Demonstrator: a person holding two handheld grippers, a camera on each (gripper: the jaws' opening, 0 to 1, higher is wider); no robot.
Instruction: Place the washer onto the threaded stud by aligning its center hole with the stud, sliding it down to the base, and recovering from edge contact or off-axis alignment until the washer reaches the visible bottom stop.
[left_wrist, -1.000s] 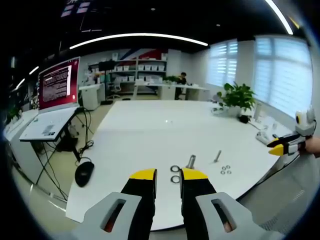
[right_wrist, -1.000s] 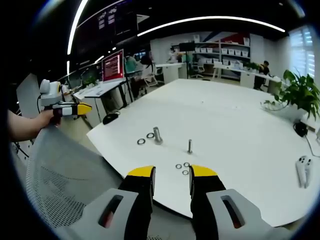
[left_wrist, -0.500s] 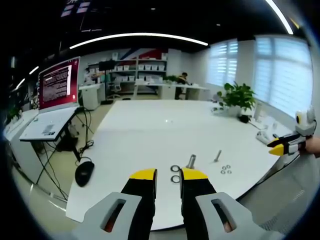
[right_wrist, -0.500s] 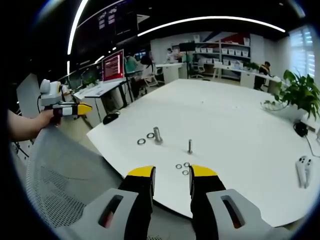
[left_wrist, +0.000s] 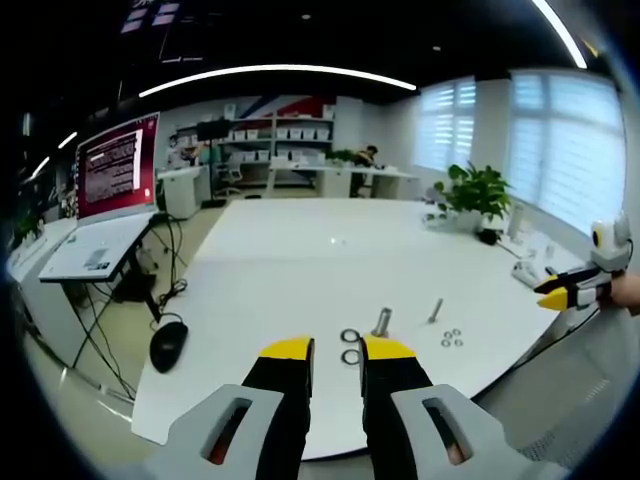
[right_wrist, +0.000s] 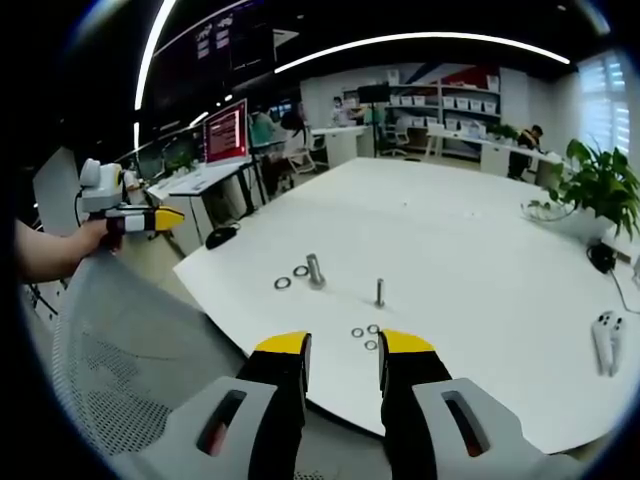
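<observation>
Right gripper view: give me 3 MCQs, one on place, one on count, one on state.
1. Where do the two large washers lie?
A. beside the thick stud
B. beside the thin stud
C. on the mesh chair

2. How many small washers lie near the thin stud?
A. one
B. three
C. five

3. State of the right tool?
A. shut on a washer
B. open, empty
C. clamped on a stud

Answers: 1 A, both rings sit by the thick stud. 2 B, three rings in a cluster. 3 B, jaws apart with nothing between them.
</observation>
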